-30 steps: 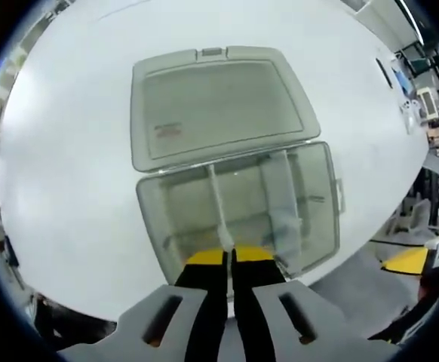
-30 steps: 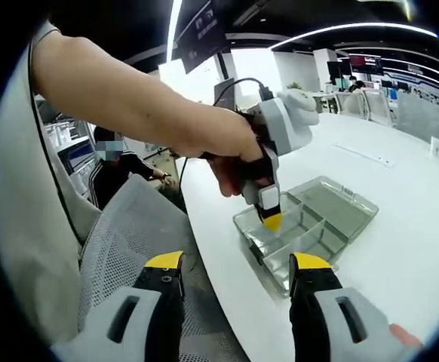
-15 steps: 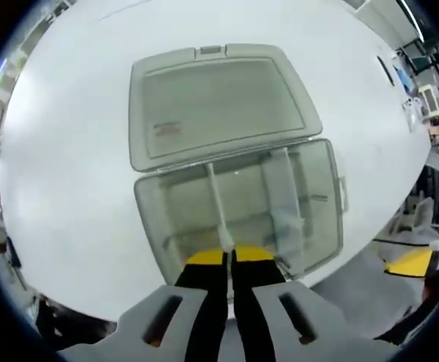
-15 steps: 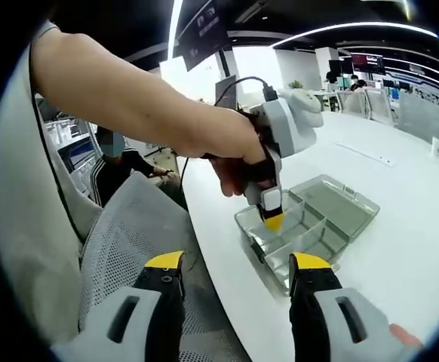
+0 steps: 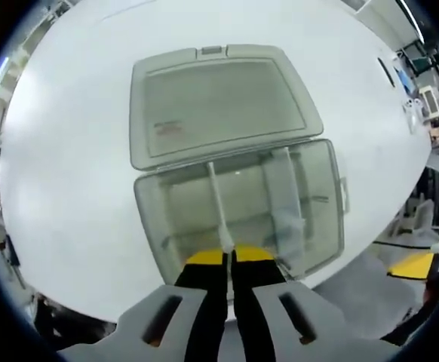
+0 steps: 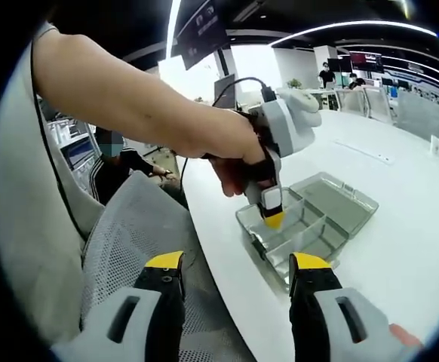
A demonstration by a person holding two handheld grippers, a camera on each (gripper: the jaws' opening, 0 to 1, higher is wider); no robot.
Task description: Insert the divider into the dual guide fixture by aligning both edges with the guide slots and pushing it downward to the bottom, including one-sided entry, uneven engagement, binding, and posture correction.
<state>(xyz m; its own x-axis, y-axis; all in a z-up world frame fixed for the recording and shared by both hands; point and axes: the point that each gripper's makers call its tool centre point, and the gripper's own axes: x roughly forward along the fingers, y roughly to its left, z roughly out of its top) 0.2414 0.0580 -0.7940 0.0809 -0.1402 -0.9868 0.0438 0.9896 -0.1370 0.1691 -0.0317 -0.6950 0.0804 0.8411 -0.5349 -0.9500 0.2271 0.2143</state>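
A clear plastic compartment box (image 5: 174, 219) lies open on the white table, its lid (image 5: 216, 102) folded flat behind it. My left gripper (image 5: 229, 256) is shut on a thin white divider (image 5: 217, 202) that stands edge-on in the box, running from the near wall to the hinge side. A second divider (image 5: 278, 185) sits further right. In the right gripper view the left gripper (image 6: 273, 219) points down into the box (image 6: 310, 226), held by a person's hand. My right gripper (image 6: 238, 264) is open, apart from the box, with nothing between its jaws.
The round white table (image 5: 69, 151) has bare surface around the box. A grey mesh chair (image 6: 129, 234) stands by the table's near edge. A seated person (image 6: 118, 170) and office desks are in the background.
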